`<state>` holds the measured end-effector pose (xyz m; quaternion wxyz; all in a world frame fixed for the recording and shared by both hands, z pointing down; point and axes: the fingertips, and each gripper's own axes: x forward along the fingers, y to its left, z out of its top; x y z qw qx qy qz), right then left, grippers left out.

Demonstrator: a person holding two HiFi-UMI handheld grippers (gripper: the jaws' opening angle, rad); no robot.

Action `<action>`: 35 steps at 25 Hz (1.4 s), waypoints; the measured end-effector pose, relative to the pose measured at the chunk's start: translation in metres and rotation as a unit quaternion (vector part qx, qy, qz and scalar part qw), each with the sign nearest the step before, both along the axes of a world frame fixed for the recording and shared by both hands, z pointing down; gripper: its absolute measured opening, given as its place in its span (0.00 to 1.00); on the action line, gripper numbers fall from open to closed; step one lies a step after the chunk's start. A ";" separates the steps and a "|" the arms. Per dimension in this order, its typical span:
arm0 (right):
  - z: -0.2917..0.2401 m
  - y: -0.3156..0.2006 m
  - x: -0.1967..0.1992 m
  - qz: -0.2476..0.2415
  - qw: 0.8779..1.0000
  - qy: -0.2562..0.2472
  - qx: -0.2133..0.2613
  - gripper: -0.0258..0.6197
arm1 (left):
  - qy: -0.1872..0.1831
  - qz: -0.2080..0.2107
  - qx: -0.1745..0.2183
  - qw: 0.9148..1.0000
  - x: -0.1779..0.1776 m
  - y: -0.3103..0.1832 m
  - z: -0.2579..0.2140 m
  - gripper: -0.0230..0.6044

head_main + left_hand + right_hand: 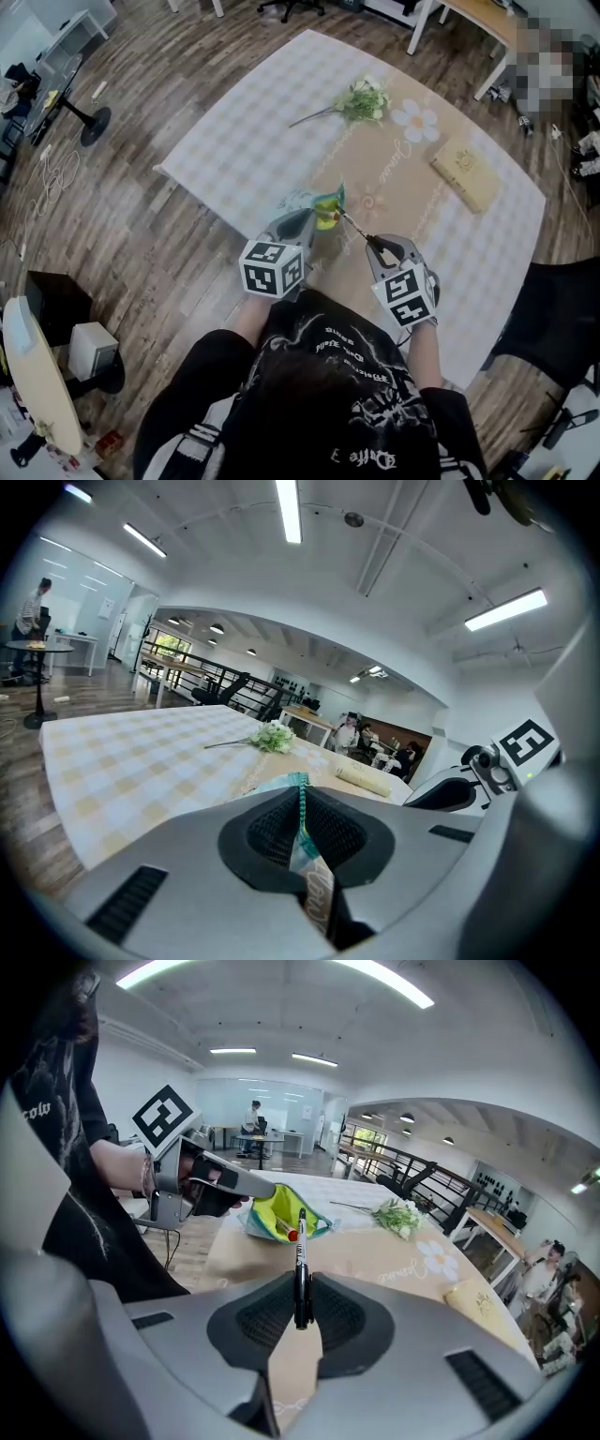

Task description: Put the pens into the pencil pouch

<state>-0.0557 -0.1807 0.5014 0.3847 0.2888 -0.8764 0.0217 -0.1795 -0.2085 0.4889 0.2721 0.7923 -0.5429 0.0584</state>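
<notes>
The pencil pouch (pixel 322 208) is teal outside and lime green inside, and lies open near the table's near edge. My left gripper (pixel 310 217) is shut on its rim; in the left gripper view the pouch's teal zipper edge (pixel 302 810) sits pinched between the jaws. My right gripper (pixel 373 246) is shut on a black pen (pixel 301 1265), whose tip points at the pouch's open mouth (pixel 275 1213). A red-capped pen (pixel 287 1233) lies inside the pouch. The black pen (pixel 354 228) reaches from the right gripper toward the pouch.
A checked cloth covers the table (pixel 244 141). A bunch of white flowers (pixel 361 99), a daisy print (pixel 416 120) and a tan book (pixel 466 172) lie farther back. A white table leg (pixel 419 26) and a black chair (pixel 558 319) stand beside it.
</notes>
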 end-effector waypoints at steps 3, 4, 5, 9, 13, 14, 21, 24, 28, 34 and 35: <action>0.003 0.002 -0.010 -0.011 1.000 0.009 -0.003 0.14 | -0.007 0.013 0.002 1.000 0.006 0.002 0.001 0.09; 0.004 0.002 -0.013 -0.014 1.000 0.012 -0.004 0.14 | -0.010 0.016 0.003 1.000 0.007 0.002 0.001 0.09; 0.006 0.002 -0.016 -0.017 1.000 0.017 -0.005 0.14 | -0.011 0.019 0.003 1.000 0.009 0.003 0.001 0.09; 0.010 0.000 -0.026 -0.025 0.999 0.033 -0.006 0.14 | -0.013 0.030 0.004 0.999 0.010 0.008 0.003 0.09; 0.013 0.000 -0.034 -0.033 0.999 0.042 -0.007 0.14 | -0.012 0.051 0.003 0.999 0.015 0.014 0.005 0.09; 0.015 0.000 -0.037 -0.034 0.998 0.044 -0.008 0.14 | -0.013 0.057 0.003 0.998 0.016 0.015 0.006 0.09; 0.020 -0.002 -0.050 -0.044 0.998 0.053 -0.010 0.14 | -0.010 0.089 0.003 0.996 0.024 0.021 0.008 0.09; 0.023 -0.003 -0.053 -0.052 0.997 0.061 -0.015 0.14 | -0.006 0.101 0.003 0.995 0.026 0.023 0.007 0.09; 0.026 -0.003 -0.057 -0.063 0.995 0.074 -0.013 0.14 | 0.001 0.121 0.004 0.993 0.031 0.025 0.006 0.09; 0.029 -0.006 -0.059 -0.077 0.993 0.090 -0.009 0.14 | 0.007 0.160 0.000 0.987 0.044 0.029 0.010 0.09; 0.030 -0.006 -0.060 -0.080 0.992 0.094 -0.007 0.14 | 0.008 0.165 -0.002 0.986 0.045 0.030 0.012 0.09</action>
